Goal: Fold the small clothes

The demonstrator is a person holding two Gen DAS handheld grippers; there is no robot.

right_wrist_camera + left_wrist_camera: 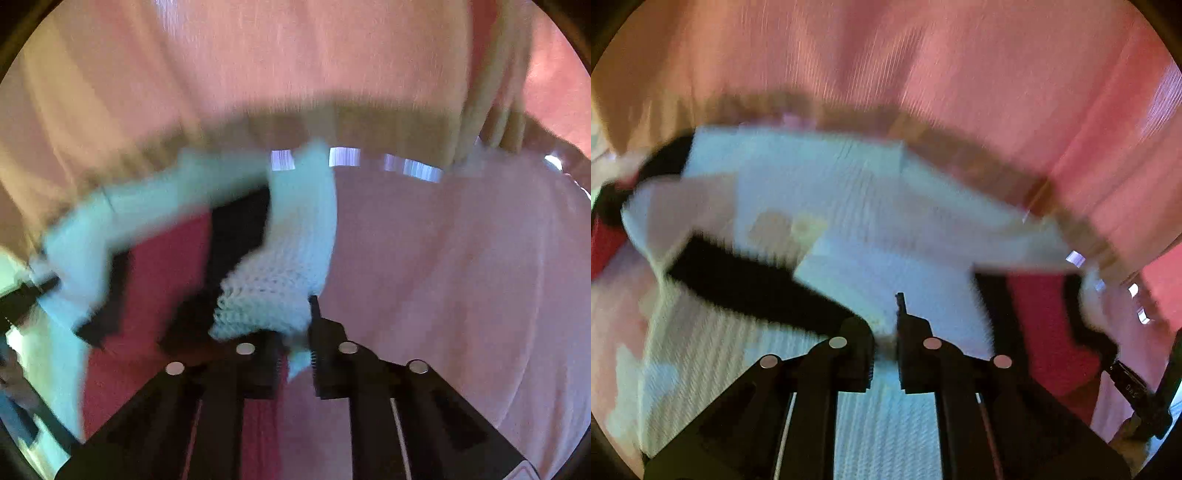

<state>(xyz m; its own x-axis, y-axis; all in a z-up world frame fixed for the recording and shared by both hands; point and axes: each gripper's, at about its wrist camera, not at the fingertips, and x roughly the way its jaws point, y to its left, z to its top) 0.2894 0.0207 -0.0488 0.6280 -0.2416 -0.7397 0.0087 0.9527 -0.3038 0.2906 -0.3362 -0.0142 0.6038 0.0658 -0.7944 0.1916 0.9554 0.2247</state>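
The left tongs [885,347] are clenched on an edge of the knitted garment [849,206], a pale ribbed piece with black bands and red panels; its cloth runs straight out from between the two fingers and spreads across the left wrist view. The right tongs [297,350] are likewise closed on another bit of the same white knit, a bunched, loopy fold [273,288] pinched where the fingers meet, with a small tuft poking out below. Holding two separate edges at once probably lets the person keep the cloth stretched between both hands, so that one part can be carried over another without sagging or twisting. The garment hangs and drapes between the two tongs, just above a pink bed cover [461,277] that fills the right half of the right wrist view. Both pictures are smeared by motion (so seams and the true outline cannot be read), which suggests a fold in mid-swing. Behind, a pinkish curtain [923,66] closes off the background. In the left wrist view the other tool [1137,391] shows at the lower right edge, gripping near the red panel [1045,317].
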